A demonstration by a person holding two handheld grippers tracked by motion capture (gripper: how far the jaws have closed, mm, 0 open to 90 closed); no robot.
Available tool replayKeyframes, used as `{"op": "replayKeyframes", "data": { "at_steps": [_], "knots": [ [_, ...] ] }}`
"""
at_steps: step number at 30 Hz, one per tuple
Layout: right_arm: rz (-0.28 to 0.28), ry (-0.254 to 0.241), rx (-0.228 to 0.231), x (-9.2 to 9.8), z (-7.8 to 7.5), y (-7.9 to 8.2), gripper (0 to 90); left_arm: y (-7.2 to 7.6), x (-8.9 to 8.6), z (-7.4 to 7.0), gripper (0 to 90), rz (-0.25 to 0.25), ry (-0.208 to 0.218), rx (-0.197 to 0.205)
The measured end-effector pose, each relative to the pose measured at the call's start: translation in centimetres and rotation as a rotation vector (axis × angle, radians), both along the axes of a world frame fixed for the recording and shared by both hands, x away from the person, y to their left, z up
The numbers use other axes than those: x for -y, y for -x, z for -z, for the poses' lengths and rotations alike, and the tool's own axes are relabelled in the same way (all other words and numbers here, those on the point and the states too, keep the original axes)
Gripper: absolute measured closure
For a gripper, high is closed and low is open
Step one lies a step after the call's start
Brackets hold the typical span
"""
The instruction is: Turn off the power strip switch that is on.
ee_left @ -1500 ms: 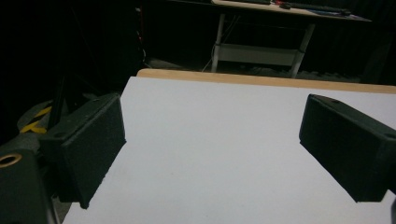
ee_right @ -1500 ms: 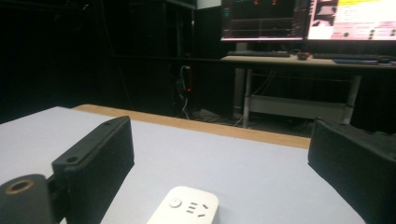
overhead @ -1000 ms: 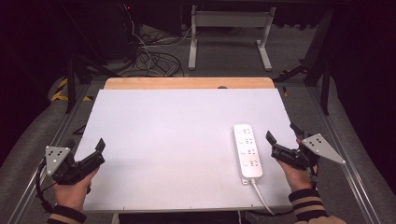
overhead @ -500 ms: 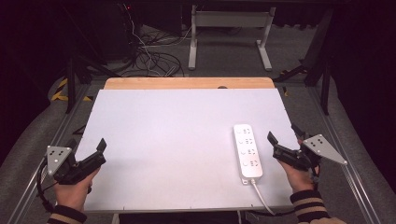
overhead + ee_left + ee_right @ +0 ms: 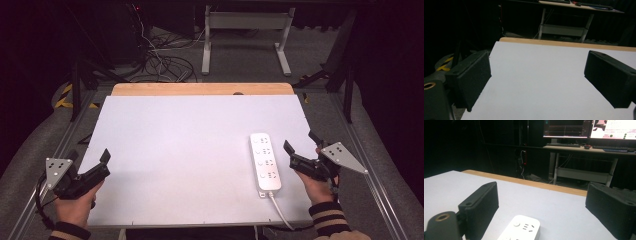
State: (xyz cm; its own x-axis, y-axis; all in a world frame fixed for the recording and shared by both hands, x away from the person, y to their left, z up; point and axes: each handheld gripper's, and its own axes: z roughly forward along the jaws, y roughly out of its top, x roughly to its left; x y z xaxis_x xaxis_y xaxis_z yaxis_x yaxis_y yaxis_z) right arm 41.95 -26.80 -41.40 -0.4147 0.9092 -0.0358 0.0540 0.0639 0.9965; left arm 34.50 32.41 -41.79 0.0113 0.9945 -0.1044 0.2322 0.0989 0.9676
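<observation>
High view: two grippers held wide, one power strip on my table.

My left gripper (image 5: 90, 162) sits at the table's (image 5: 190, 150) near left corner with its jaws spread wide and nothing between them. My right gripper (image 5: 302, 147) is just beside the single white power strip (image 5: 265, 161), also wide and apart from it. That strip lies lengthwise on the right side, showing four socket groups, its cable (image 5: 280, 212) running off the near edge. I can read no brand or writing on it.
</observation>
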Motion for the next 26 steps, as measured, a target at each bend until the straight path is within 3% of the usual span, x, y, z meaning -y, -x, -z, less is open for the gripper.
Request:
{"op": "replayKeyframes", "data": {
  "at_steps": [8,12,15,25,26],
  "knots": [
    [-0.015,0.001,-0.001,-0.53,0.01,-0.64,11.6,0.61,-0.56,0.02,7.4,-0.016,-0.005,-0.003],
    [-0.019,0.005,-0.001,-0.74,0.00,-0.82,11.7,0.72,-0.61,0.04,7.4,-0.028,0.013,0.002],
    [-0.020,0.006,-0.003,-0.76,0.00,-0.82,11.8,0.71,-0.67,0.03,7.4,-0.022,-0.006,0.001],
    [-0.017,0.003,-0.008,-0.54,0.07,-0.65,11.8,0.32,-0.40,-0.01,7.3,-0.019,0.009,0.006],
    [-0.013,0.006,-0.010,-0.49,0.13,-0.62,11.8,0.22,-0.42,0.01,7.3,-0.016,-0.007,0.004]
  ]
}}
